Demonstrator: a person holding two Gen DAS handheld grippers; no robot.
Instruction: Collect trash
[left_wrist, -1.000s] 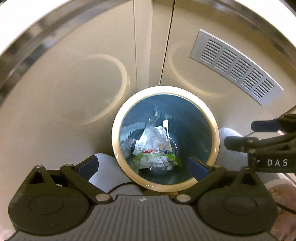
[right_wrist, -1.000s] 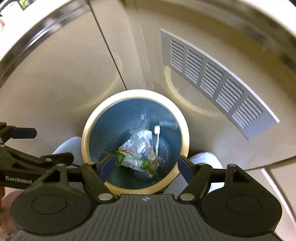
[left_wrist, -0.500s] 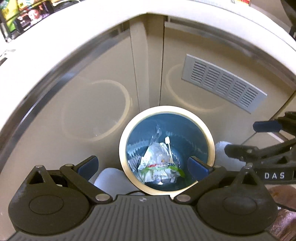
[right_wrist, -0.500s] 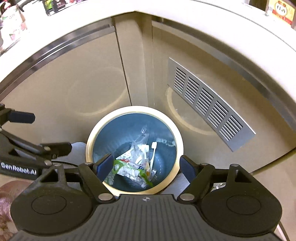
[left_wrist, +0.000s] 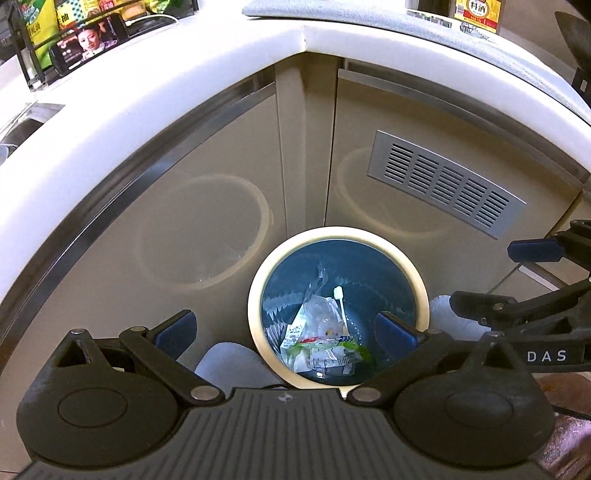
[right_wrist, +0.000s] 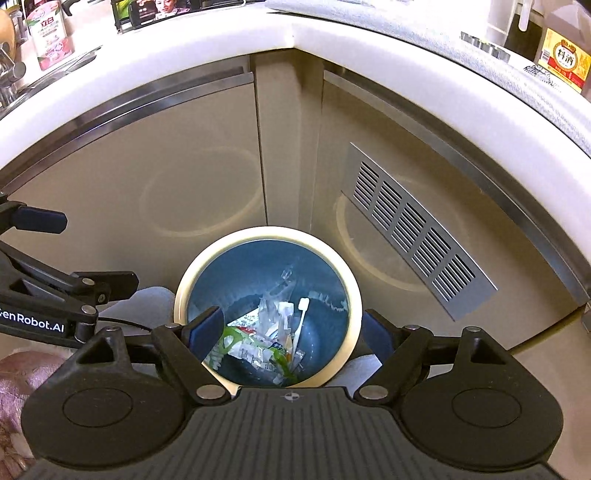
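Note:
A round trash bin with a cream rim and blue inside stands on the floor in the cabinet corner; it also shows in the right wrist view. Inside lie clear plastic wrappers and a green-edged packet and a white plastic stick. The same trash shows in the right wrist view. My left gripper is open and empty above the bin. My right gripper is open and empty above it too. Each gripper shows at the edge of the other's view.
Beige cabinet doors meet in a corner behind the bin, with a metal vent grille on the right door. A white countertop runs above, with bottles and packets on it. White slippers stand beside the bin.
Both grippers have risen and drawn back from the bin, so the bin looks smaller and the countertop has come into view. Both stay open.

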